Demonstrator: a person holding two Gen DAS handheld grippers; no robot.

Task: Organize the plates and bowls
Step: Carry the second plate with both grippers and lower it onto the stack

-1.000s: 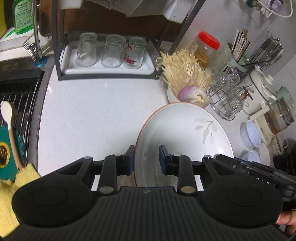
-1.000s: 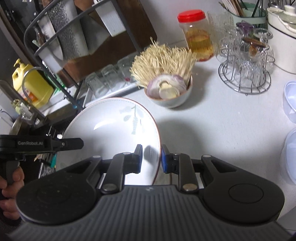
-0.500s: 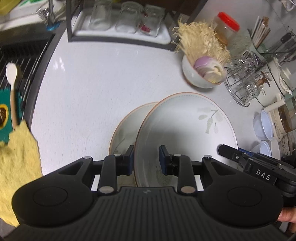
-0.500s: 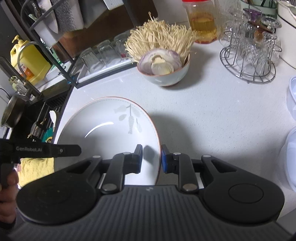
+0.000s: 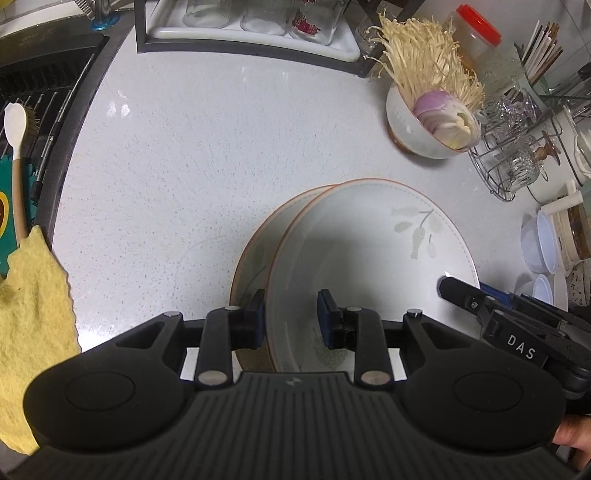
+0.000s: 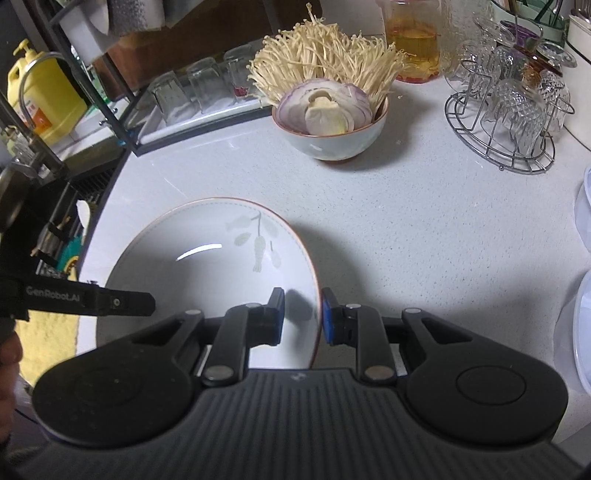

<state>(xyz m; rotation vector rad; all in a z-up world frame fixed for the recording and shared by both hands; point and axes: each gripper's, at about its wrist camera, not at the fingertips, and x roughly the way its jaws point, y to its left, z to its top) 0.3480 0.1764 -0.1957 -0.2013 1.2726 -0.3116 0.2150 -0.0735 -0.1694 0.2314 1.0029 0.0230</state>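
A white plate with a leaf motif and brown rim (image 5: 369, 251) is held by both grippers. My left gripper (image 5: 291, 317) is shut on its left rim; my right gripper (image 6: 303, 314) is shut on its right rim (image 6: 314, 295). Under it, slightly to the left, lies a second matching plate (image 5: 255, 254) on the white counter; the held plate sits just over it, contact unclear. The right gripper's tip (image 5: 461, 291) shows at the plate's far edge in the left wrist view.
A bowl of enoki mushrooms and sliced onion (image 6: 332, 122) stands behind the plates. A wire rack of glasses (image 6: 509, 110), a jar (image 5: 476, 44), plastic bowls (image 5: 539, 243), a tray of upturned glasses (image 5: 255, 22), the sink (image 5: 33, 96) and a yellow cloth (image 5: 29, 310) surround them.
Both grippers have carried the plate down and back towards the counter's front. The second plate has come into view beneath it, and the held plate now nearly covers it.
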